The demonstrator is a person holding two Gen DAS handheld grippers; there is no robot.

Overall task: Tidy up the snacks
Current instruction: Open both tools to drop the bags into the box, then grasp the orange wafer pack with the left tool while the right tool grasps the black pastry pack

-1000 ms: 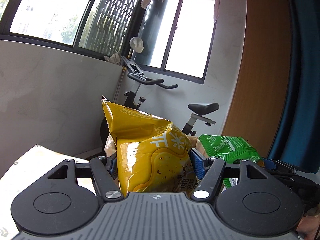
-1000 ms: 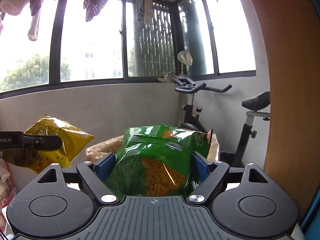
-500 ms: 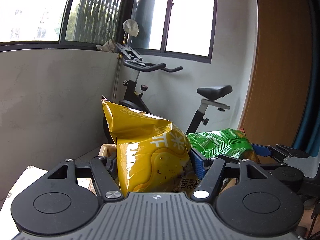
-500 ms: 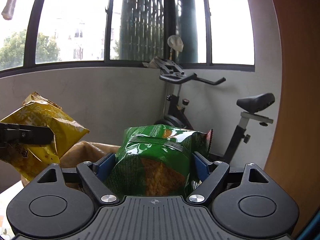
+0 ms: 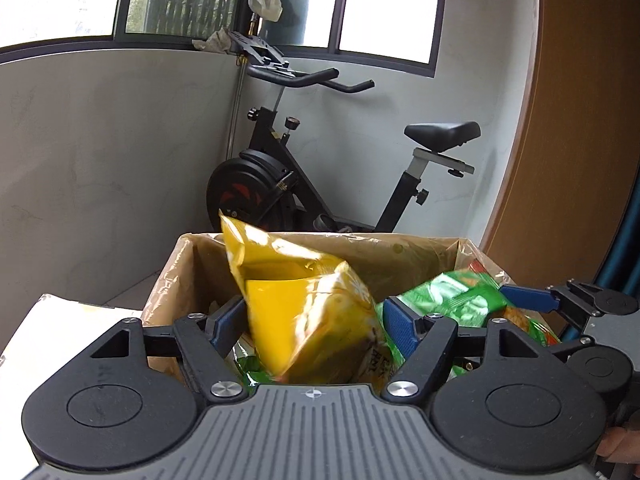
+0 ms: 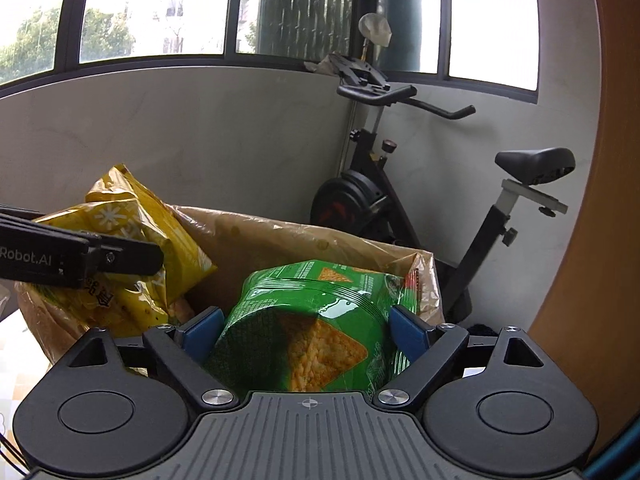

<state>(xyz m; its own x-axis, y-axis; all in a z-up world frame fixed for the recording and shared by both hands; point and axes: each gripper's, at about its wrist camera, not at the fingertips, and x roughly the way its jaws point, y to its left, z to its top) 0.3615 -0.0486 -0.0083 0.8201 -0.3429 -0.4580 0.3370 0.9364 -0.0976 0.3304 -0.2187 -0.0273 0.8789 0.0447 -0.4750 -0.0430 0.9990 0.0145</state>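
Note:
My left gripper (image 5: 312, 316) hangs over a plastic-lined cardboard box (image 5: 400, 240). Its jaws are opening, and the yellow chip bag (image 5: 312, 312) between them is blurred, tilted and slipping down into the box. My right gripper (image 6: 304, 324) is over the same box (image 6: 300, 232). Its jaws are opening too, with the green tortilla chip bag (image 6: 312, 320) still between the blue pads. In the left wrist view the green bag (image 5: 460, 300) shows blurred at the right. In the right wrist view the yellow bag (image 6: 132, 240) sits behind a left finger (image 6: 100, 256).
More green packets (image 5: 248, 364) lie inside the box. A black exercise bike (image 5: 280, 184) stands behind it against the grey wall. A wooden panel (image 5: 580, 160) rises at the right, and a white surface (image 5: 60, 328) borders the box at the left.
Both grippers swung across with their bags until the box came under them. Both pairs of jaws then widened, and the yellow bag tipped and sank between its pads.

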